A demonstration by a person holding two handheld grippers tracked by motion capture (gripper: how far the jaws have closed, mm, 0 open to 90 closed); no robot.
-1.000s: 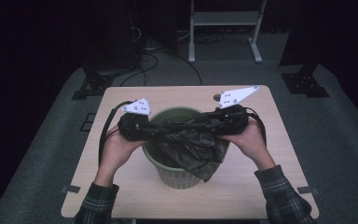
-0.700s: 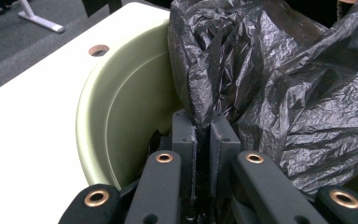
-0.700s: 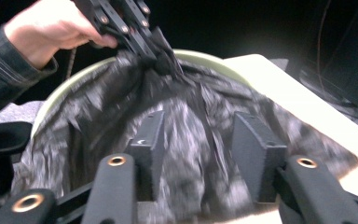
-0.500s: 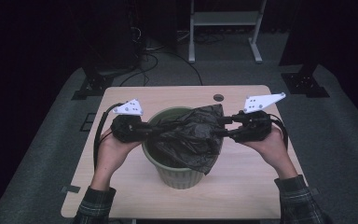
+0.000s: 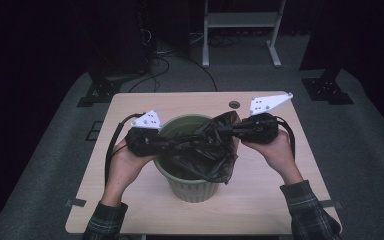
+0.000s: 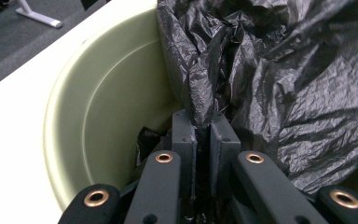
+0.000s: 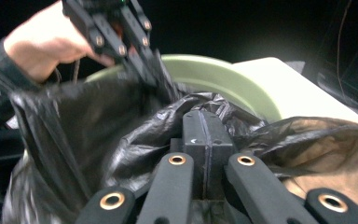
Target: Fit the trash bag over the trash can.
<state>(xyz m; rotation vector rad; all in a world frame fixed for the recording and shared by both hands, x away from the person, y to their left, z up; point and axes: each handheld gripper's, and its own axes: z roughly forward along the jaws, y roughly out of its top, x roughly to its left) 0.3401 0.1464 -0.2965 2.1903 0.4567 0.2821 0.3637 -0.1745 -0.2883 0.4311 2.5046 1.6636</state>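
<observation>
Claws both pinched black trash bag [image 5: 202, 150] over green bin [image 5: 192, 187] on table [image 5: 260, 192]: left claw [image 5: 172, 144] clamped its left edge, right claw [image 5: 225, 131], just closing, clamped its right edge.

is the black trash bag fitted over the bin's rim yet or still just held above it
Not fitted. The black trash bag hangs bunched between the left gripper and right gripper, over the green bin, whose rim shows bare.
</observation>
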